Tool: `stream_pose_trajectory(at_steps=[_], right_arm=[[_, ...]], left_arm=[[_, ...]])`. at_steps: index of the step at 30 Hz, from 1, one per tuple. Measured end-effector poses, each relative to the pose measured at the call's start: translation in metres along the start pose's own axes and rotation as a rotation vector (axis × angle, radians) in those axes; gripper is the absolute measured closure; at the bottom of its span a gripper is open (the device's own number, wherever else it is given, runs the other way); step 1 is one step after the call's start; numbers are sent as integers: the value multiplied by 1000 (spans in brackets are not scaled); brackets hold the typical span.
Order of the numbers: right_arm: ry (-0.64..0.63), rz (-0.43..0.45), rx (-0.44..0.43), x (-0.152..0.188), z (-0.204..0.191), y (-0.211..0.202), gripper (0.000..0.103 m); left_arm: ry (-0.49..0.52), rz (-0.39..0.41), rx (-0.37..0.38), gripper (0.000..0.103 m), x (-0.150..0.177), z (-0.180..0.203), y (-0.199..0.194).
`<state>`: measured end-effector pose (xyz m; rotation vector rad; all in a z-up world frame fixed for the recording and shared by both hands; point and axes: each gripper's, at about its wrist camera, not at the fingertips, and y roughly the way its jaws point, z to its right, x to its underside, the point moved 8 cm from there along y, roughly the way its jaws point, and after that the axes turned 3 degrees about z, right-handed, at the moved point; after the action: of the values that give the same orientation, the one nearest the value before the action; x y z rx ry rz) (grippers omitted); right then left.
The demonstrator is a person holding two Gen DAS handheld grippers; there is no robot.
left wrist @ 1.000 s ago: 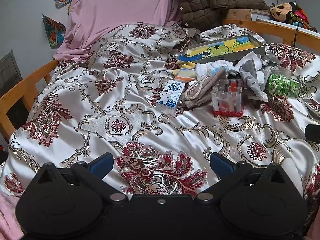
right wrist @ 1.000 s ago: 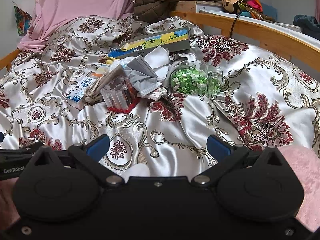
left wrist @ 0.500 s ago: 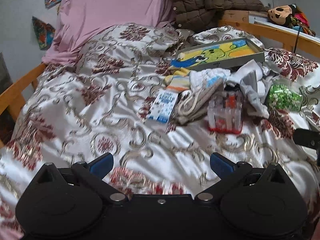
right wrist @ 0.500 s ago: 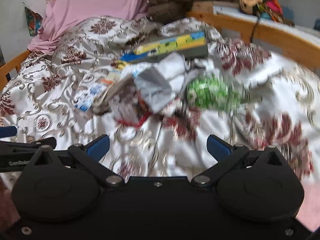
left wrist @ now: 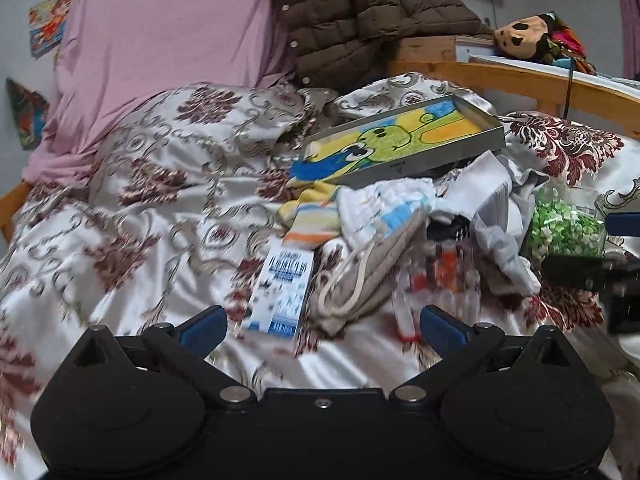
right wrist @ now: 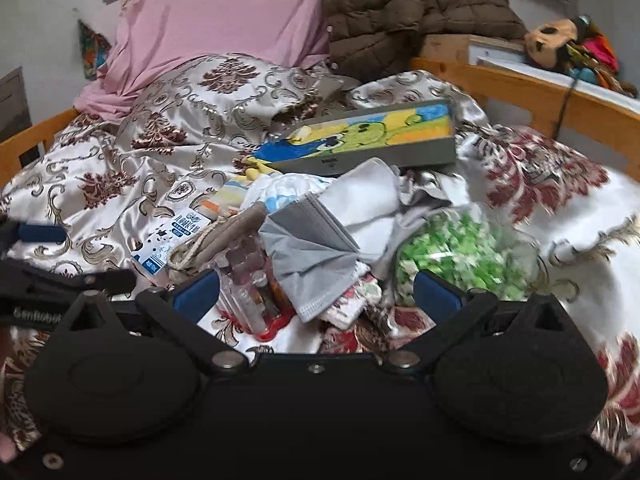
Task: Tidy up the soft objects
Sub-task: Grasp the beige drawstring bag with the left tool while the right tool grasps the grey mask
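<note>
At the bottom centre of the right wrist view, the right gripper (right wrist: 316, 292) stands spread wide with nothing between its blue pads (right wrist: 196, 290), hanging low over the near edge of the clutter pile. Left gripper (left wrist: 322, 326), bottom centre of its own view, is likewise released and empty, short of the pile.

Just beyond the right pads: a folded grey cloth (right wrist: 316, 256), centre frame, lying partly over a clear rack of small bottles (right wrist: 250, 292) to its left. Behind it, a white cloth (right wrist: 368, 196). Right of centre, a clear bag of green pieces (right wrist: 460, 256). Left of centre, a beige drawstring pouch (right wrist: 224, 236) beside a blue-and-white carton (right wrist: 172, 240). A striped yellow-orange cloth (left wrist: 312, 216) shows mid-frame in the left view, tucked under a boxed cartoon picture (right wrist: 372, 136) at upper centre. All of it sits on a patterned satin quilt (right wrist: 120, 168).

Judgement: the step in hand is the approach to a first soft item; sorting not yet begun. The grey cloth looks the nearest candidate for the right gripper.

To do it well:
- Come down on the cloth's free right-hand fold, away from the rack, so the bottles are not dragged.
- Pinch a thick bunch, not a single layer; thin fabric may slip.
- Lift straight up and check that nothing trails.
- Left gripper could take the pouch by its body, clear of the carton.

Both views are motion-blurred; edges are uncertain.
</note>
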<state>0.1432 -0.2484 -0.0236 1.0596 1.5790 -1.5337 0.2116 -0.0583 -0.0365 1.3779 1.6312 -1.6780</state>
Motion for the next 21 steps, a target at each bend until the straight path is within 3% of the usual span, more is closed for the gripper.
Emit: stream_pose_trajectory(at_steps=[7, 11, 21], right_arm=[[-75, 25, -18, -4, -10, 25, 1], [-56, 29, -28, -9, -6, 39, 1], [-56, 1, -63, -6, -8, 69, 29]], left_arm=[[88, 34, 66, 1, -24, 9, 32], [123, 30, 108, 2, -31, 12, 50], [132, -44, 228, 19, -40, 21, 98]])
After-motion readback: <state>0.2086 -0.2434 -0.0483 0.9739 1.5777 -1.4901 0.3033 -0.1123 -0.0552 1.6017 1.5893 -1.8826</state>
